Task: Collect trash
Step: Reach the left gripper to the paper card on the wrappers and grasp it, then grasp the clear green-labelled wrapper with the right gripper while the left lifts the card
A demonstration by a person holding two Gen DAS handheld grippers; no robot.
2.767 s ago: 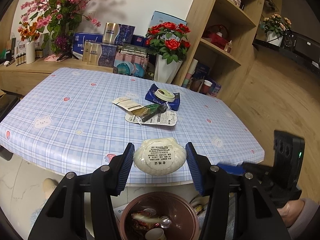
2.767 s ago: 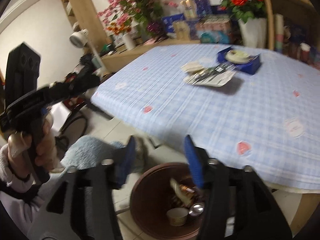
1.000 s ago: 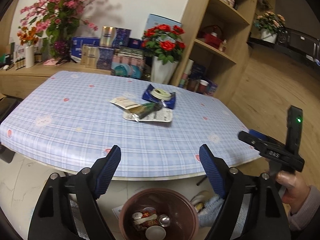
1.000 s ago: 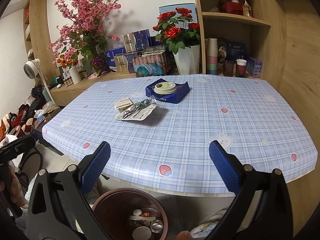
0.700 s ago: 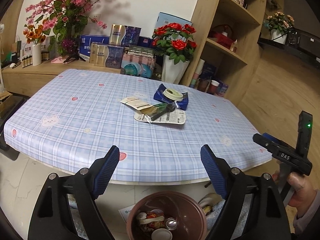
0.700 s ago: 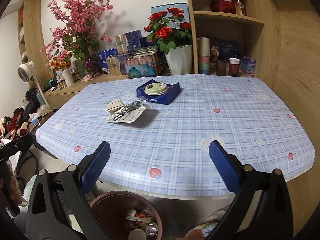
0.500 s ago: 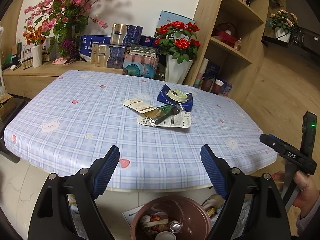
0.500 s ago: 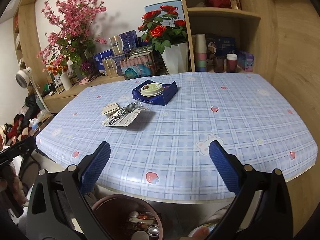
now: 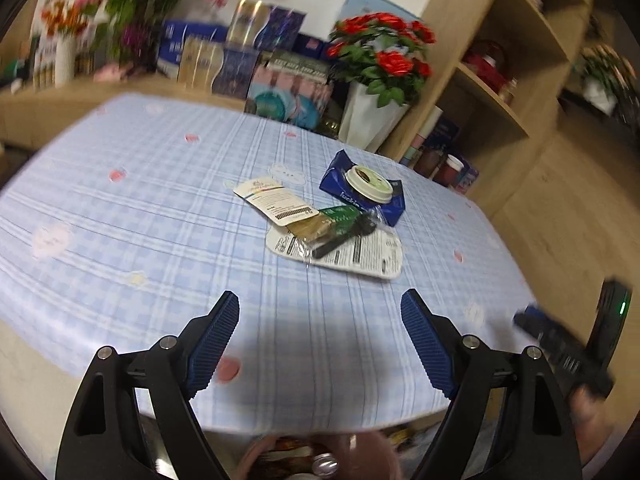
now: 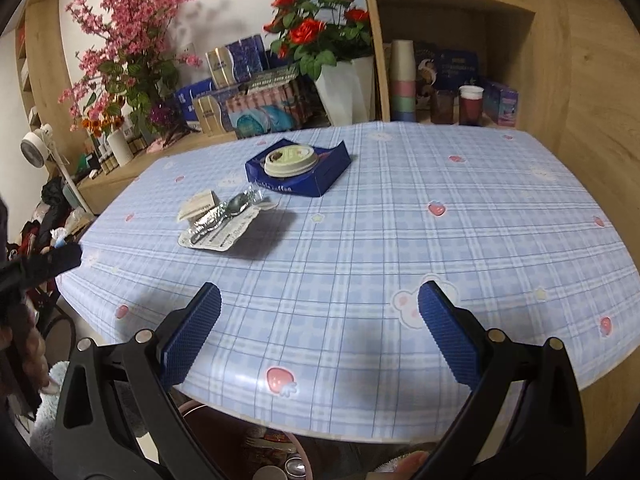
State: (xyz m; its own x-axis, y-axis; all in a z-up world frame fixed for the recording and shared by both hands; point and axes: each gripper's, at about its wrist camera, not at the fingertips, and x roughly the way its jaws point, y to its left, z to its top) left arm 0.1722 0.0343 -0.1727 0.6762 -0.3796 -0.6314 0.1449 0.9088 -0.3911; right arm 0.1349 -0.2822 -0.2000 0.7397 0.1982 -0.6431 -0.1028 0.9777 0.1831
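Observation:
My left gripper [image 9: 320, 304] hovers over the near edge of the blue checked table [image 9: 120, 220]; its jaws are closing a little with nothing between them. Ahead lie a white flat packet [image 9: 352, 254], a dark green wrapper [image 9: 332, 228], a printed card [image 9: 276, 200] and a blue pouch with a round lid [image 9: 364, 188]. My right gripper [image 10: 320, 296] is open and empty above the table's front, with the same packet [image 10: 218, 232] and blue pouch [image 10: 298, 168] further back. A brown bin [image 9: 320, 464] with trash sits below the table edge.
A white vase of red roses [image 10: 344, 88] and stacked gift boxes [image 10: 240, 80] stand behind the table. Wooden shelves [image 10: 460, 8] with cups rise at the back right. Pink blossoms [image 10: 120, 40] and a small fan [image 10: 34, 146] are at the left.
The round white packet once between my left jaws is gone from them. Both grippers have moved forward over the table; the bin has slid to the bottom edge of both views.

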